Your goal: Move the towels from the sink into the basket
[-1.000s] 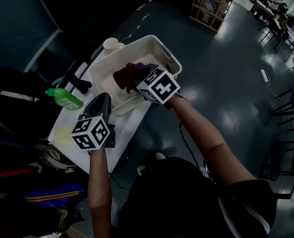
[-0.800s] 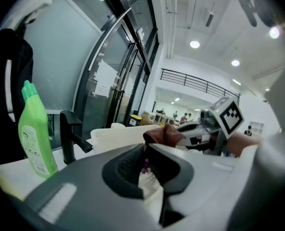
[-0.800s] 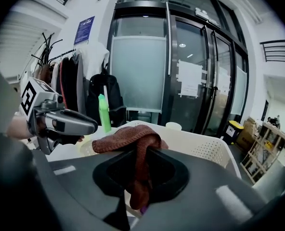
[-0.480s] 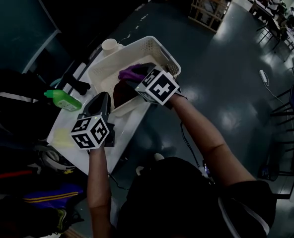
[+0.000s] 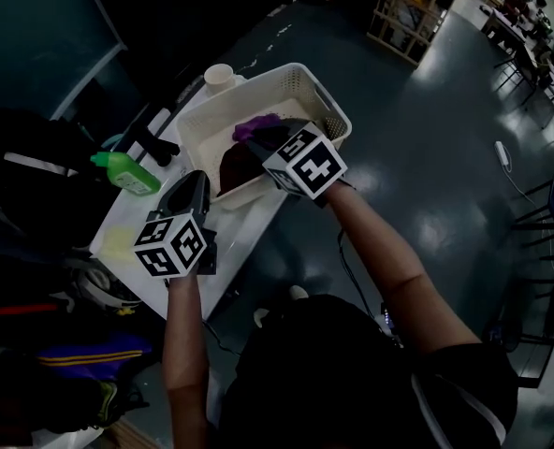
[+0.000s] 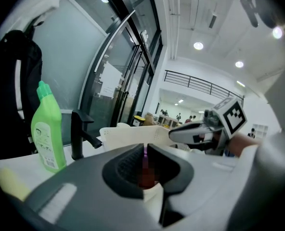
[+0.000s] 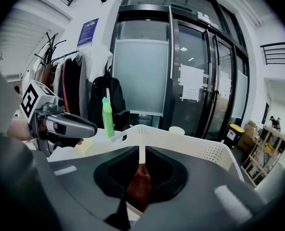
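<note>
Your right gripper [image 7: 141, 154] pinched the dark red towel [image 5: 238, 165] inside the white perforated basket [image 5: 328, 110], next to a purple towel [image 5: 255, 126]. Your left gripper [image 6: 145, 150] was closed, empty.

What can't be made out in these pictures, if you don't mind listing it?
Sink: head view, the left gripper covers it, so its contents are hidden.
Red towel: right gripper view, the gripper's own body hides most of it.
Basket floor: head view, that towel and the right gripper cover part.
Bottle label: left gripper view, print too small.
Patch between the left jaws: left gripper view, blurred.
</note>
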Tool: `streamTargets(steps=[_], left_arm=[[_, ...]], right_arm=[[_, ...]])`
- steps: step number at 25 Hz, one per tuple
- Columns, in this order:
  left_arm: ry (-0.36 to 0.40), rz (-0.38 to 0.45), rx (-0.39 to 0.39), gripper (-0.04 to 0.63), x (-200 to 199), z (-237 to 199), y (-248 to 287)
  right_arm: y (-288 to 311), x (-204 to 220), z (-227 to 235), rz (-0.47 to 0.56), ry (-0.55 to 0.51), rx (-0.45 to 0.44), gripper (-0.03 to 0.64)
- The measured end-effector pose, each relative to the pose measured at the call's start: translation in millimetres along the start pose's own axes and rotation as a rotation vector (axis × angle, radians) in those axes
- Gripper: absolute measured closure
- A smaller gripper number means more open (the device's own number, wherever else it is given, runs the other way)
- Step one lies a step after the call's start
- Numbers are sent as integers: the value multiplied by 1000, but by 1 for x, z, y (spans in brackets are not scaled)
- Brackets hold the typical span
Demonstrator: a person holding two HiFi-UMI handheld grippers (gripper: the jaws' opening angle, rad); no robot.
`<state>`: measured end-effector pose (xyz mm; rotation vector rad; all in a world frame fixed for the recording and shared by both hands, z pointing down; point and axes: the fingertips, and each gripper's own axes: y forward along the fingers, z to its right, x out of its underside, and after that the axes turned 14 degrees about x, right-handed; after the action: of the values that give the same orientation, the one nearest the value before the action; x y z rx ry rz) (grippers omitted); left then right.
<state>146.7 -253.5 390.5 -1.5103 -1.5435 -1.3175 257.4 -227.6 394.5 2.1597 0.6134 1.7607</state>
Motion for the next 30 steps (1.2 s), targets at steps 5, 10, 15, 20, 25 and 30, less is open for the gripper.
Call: streamTargets(steps=[5, 10, 15, 20, 25, 30], left_arm=[[-8, 16, -30, 572, 0, -4, -16], [-11, 28, -61, 574, 1, -8, -34], [-19, 41, -101, 572, 5, -13, -54], [-32, 50, -146, 574, 11, -20, -76], [-52, 62, -202, 574, 20, -31, -102], [-83, 71, -264, 574, 33, -44, -129]], right_arm=[[-2, -7, -10, 20, 8, -4, 617], [-2, -10, -28, 24, 10, -35, 617], [-1, -14, -46, 11, 12, -63, 618], [1, -19, -70, 19, 1, -102, 618], [3, -27, -97, 32, -17, -152, 618], [2, -35, -130, 50, -39, -214, 618]])
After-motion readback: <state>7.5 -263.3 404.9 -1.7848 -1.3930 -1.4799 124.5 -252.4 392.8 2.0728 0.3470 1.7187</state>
